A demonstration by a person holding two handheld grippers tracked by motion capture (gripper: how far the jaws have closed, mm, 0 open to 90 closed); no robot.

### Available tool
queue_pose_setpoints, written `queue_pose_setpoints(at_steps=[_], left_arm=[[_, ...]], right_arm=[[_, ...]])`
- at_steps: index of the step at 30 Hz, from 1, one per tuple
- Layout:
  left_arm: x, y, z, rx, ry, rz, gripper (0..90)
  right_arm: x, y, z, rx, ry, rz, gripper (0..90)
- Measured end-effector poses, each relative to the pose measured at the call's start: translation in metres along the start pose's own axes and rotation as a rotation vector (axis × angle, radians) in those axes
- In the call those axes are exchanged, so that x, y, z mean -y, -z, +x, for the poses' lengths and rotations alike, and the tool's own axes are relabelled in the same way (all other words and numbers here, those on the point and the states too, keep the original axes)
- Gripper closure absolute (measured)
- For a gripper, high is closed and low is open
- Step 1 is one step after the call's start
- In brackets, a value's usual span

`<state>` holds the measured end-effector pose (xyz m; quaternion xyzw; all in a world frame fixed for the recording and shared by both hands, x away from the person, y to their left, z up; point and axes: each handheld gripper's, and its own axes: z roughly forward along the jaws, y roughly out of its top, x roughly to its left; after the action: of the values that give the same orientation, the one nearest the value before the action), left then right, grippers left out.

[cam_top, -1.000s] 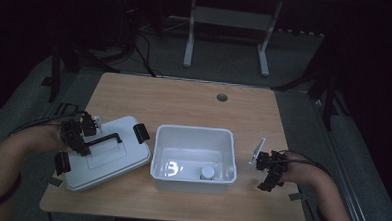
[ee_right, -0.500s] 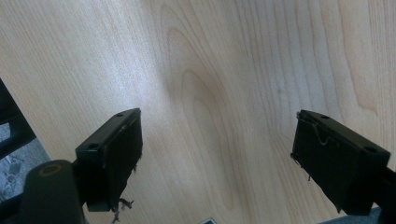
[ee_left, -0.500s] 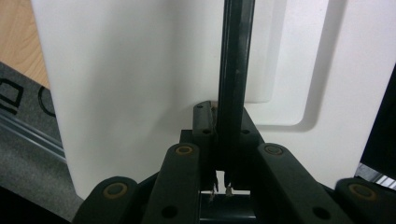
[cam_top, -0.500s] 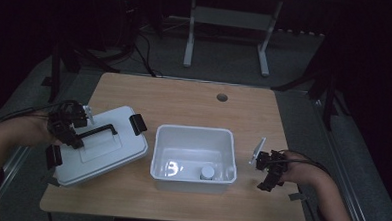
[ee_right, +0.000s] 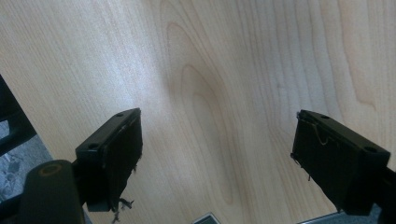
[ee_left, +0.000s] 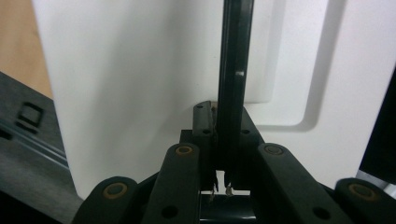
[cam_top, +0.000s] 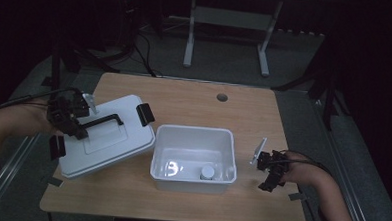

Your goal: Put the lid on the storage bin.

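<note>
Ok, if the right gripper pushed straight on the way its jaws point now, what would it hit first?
Most likely the bare wooden table: the right gripper has open jaws with nothing between them, and its view looks onto the wood.

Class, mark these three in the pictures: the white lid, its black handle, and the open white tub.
white lid [cam_top: 113, 147], high view, flat top panel.
black handle [ee_left: 232, 70], left gripper view, bar.
open white tub [cam_top: 193, 132], high view, far rim.
</note>
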<state>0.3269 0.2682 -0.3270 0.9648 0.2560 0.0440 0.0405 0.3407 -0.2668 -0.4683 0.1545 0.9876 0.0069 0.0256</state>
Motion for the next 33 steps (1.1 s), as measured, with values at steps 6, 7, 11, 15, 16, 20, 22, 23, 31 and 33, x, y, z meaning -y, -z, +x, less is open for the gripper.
queue_pose_setpoints(at_steps=[6,7,11,15,16,20,22,23,31,33], left_arm=[[-0.02,0.005,-0.006,0.002,-0.038,0.002,83.6],[-0.02,0.005,-0.006,0.002,-0.038,0.002,83.7],[-0.035,0.007,-0.01,0.002,-0.065,0.0,83.7],[-0.048,0.005,-0.013,-0.003,-0.091,0.007,83.6],[-0.055,0.004,-0.016,-0.006,-0.112,0.013,83.7],[-0.066,0.002,-0.019,0.005,-0.135,0.012,83.6],[-0.073,0.0,-0.022,0.003,-0.15,0.008,83.6],[-0.077,0.0,-0.023,0.011,-0.157,0.01,83.6],[-0.107,-0.004,-0.036,0.019,-0.229,0.002,83.6],[-0.114,-0.004,-0.039,0.017,-0.249,0.0,83.6]], right_arm=[[-0.002,0.003,0.001,0.005,0.006,-0.004,15.7],[-0.002,0.003,0.001,0.005,0.006,-0.004,15.7],[-0.002,0.002,0.001,0.004,0.008,-0.003,15.7],[-0.001,0.001,0.001,0.002,0.006,-0.001,15.7],[-0.001,0.001,0.001,0.002,0.007,0.002,15.7],[0.0,0.001,0.001,0.003,0.005,0.001,15.7],[-0.001,0.001,0.001,0.002,0.006,0.001,15.7],[-0.001,0.001,0.002,0.002,0.007,0.001,15.7],[-0.003,-0.001,0.002,0.001,0.014,0.0,15.7],[-0.003,-0.002,0.003,0.001,0.015,0.0,15.7]])
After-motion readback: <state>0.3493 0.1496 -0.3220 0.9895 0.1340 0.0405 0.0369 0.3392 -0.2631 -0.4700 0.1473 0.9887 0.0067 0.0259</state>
